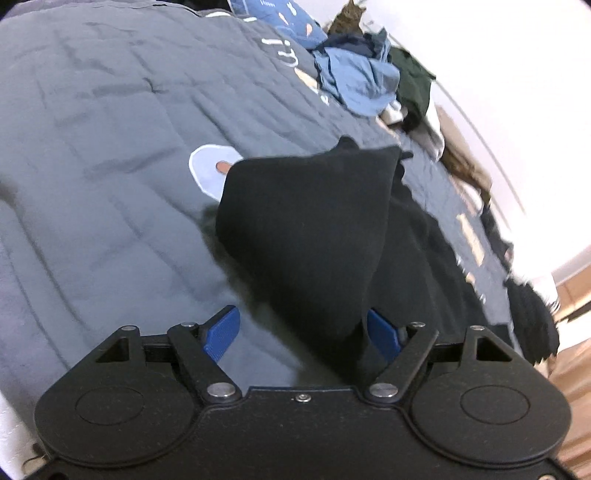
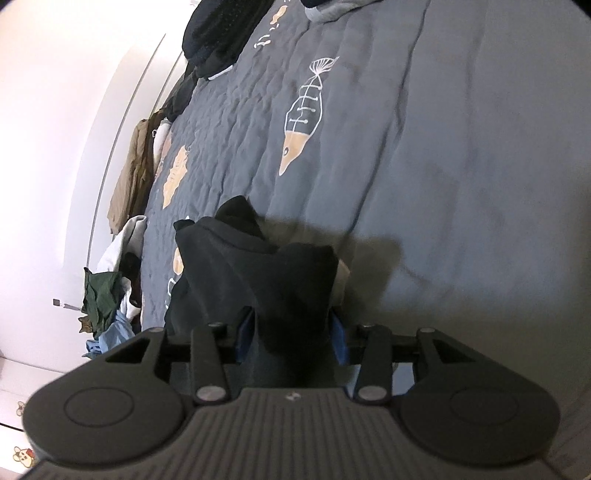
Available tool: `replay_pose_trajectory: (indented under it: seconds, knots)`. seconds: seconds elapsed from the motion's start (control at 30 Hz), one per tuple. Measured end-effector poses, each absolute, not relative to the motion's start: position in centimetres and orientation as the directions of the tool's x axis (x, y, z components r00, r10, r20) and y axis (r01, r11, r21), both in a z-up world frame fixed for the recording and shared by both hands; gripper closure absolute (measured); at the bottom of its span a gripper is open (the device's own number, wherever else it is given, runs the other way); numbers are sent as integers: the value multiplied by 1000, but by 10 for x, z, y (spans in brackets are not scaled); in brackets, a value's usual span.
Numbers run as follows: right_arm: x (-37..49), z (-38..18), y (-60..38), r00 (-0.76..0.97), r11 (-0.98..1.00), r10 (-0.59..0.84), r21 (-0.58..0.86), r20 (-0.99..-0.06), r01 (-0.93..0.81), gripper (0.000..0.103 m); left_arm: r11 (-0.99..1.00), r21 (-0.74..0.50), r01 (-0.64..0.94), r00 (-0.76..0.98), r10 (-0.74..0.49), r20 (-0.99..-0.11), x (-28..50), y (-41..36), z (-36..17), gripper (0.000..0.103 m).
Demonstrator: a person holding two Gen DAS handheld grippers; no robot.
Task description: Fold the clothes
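Observation:
A black garment (image 1: pixel 306 229) lies bunched on the grey quilted bed cover (image 1: pixel 110 147), with one part raised toward each gripper. In the left wrist view my left gripper (image 1: pixel 303 334) stands wide open. The cloth drapes against its right blue pad (image 1: pixel 384 334), while the left pad (image 1: pixel 221 334) is bare and apart from it. In the right wrist view a thick fold of the black garment (image 2: pixel 258 266) fills the gap of my right gripper (image 2: pixel 291 334) and touches both blue pads (image 2: pixel 245 332).
A heap of blue clothes (image 1: pixel 358 81) and a dark green garment (image 1: pixel 413 85) lie at the bed's far edge by the white wall, with a tabby cat (image 1: pixel 347 20) behind them. A beige garment (image 2: pixel 133 173) hangs over the edge. A fish-bone print (image 2: pixel 303 122) marks the quilt (image 2: pixel 461 184).

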State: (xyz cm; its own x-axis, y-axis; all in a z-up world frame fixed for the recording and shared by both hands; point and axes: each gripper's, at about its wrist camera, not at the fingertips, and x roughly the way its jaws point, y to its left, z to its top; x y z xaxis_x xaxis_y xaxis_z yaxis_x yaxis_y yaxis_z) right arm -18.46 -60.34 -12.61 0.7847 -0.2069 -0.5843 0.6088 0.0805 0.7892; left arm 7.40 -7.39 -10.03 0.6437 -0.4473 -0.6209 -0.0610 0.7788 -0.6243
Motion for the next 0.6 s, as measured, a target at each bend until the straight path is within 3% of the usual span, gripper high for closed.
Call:
replay_pose_trajectory:
  seconds: [0.13, 0.4, 0.43, 0.47, 0.5, 0.53, 0.6]
  knots:
    - [-178, -125, -600, 787, 100, -209, 788, -580, 607, 59, 731, -677, -83, 663, -467, -585, 91, -72, -105, 28]
    - [-171, -127, -598, 779, 140, -235, 772, -582, 619, 57, 733, -669, -120, 663, -442, -604, 121, -75, -114, 30]
    - [-170, -128, -597, 778, 141, -241, 772, -580, 619, 57, 725, -677, -128, 667, -442, -599, 124, -74, -114, 36]
    - [-169, -128, -597, 778, 143, -249, 773, -576, 618, 57, 717, -684, -136, 672, -441, -595, 126, -71, -114, 55]
    - [-169, -128, -596, 780, 142, -256, 776, -571, 615, 57, 709, -692, -136, 675, -446, -588, 125, -68, -114, 65]
    - [-170, -127, -596, 784, 140, -262, 782, -563, 608, 58, 701, -700, -135, 678, -450, -581, 123, -64, -113, 72]
    - [-171, -126, -595, 791, 136, -276, 793, -546, 594, 73, 691, -712, -123, 691, -455, -562, 120, -60, -110, 80]
